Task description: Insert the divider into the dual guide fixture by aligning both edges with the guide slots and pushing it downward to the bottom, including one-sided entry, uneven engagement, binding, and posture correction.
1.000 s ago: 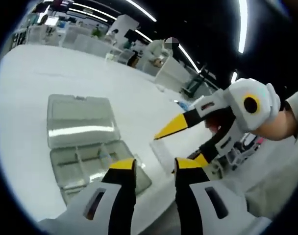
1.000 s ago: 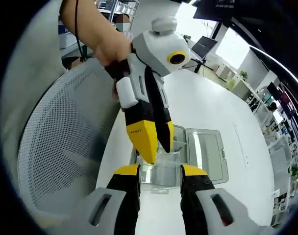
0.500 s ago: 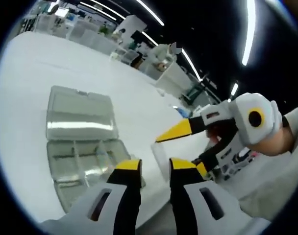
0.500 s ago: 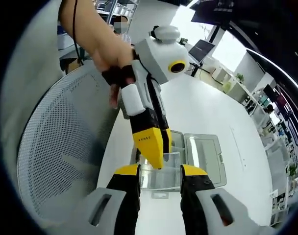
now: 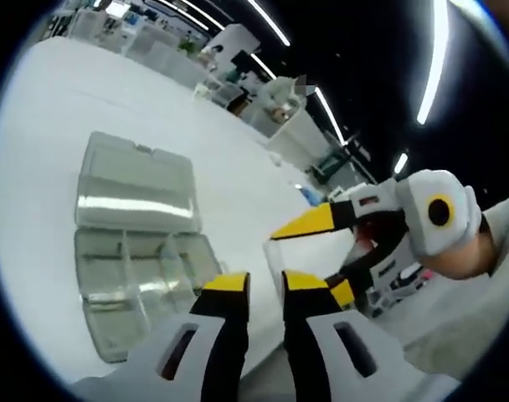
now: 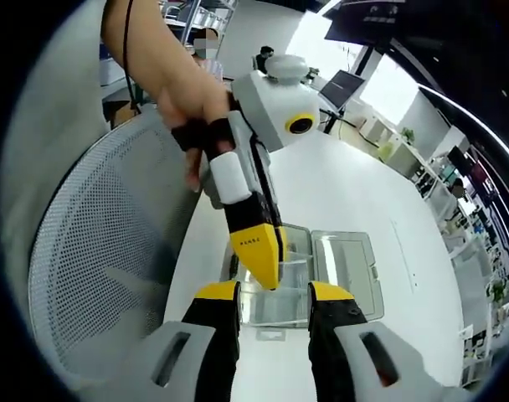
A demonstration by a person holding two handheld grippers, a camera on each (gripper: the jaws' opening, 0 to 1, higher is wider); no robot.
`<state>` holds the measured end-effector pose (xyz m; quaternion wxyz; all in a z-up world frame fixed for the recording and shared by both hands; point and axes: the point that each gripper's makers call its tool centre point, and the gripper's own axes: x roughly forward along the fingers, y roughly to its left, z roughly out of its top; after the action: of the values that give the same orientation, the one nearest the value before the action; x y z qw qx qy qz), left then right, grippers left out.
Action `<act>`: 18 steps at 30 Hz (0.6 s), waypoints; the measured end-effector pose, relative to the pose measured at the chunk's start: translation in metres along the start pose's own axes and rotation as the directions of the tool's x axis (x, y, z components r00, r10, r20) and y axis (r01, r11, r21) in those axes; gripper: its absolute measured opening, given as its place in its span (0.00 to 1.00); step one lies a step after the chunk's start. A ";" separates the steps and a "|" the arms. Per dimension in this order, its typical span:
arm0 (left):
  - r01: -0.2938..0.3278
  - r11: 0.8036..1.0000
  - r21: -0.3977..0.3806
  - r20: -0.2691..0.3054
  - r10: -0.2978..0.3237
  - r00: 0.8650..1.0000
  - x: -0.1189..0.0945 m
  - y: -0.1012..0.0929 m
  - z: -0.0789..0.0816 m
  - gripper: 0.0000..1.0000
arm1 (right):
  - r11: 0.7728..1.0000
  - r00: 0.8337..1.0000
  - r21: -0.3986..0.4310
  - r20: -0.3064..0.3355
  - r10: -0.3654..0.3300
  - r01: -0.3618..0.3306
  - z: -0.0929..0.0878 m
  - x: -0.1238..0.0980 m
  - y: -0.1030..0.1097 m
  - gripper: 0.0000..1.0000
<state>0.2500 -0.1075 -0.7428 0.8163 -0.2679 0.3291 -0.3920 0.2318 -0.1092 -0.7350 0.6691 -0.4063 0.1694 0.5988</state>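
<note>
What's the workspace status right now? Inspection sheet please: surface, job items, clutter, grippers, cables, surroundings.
Surface: white table, bare around the box.
Job's things: clear compartment box with its lid folded open flat on the table; clear divider held upright near the box.
Clutter: small items at the table edge by the right gripper, too blurred to name.
Grippers: left gripper jaws nearly together, nothing seen between them; right gripper jaws either side of the divider.
Cables: a dark cable runs along the person's forearm.
Surroundings: mesh chair back, ceiling light strips, desks and monitors behind.
</note>
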 end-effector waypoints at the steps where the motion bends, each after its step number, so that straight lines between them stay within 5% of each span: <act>1: 0.005 1.000 -0.006 0.001 -0.005 1.000 0.000 -0.001 0.000 0.09 | 1.000 1.000 0.001 0.001 0.000 0.000 0.000 0.000 0.000 0.27; 18: 0.043 0.996 -0.077 -0.011 -0.044 0.999 0.006 -0.007 -0.004 0.00 | 1.000 1.000 0.002 0.000 0.003 -0.003 -0.003 0.001 0.002 0.27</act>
<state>0.2467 -0.1168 -0.7424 0.7947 -0.3034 0.3432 -0.3984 0.2313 -0.1104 -0.7383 0.6686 -0.4053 0.1705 0.5997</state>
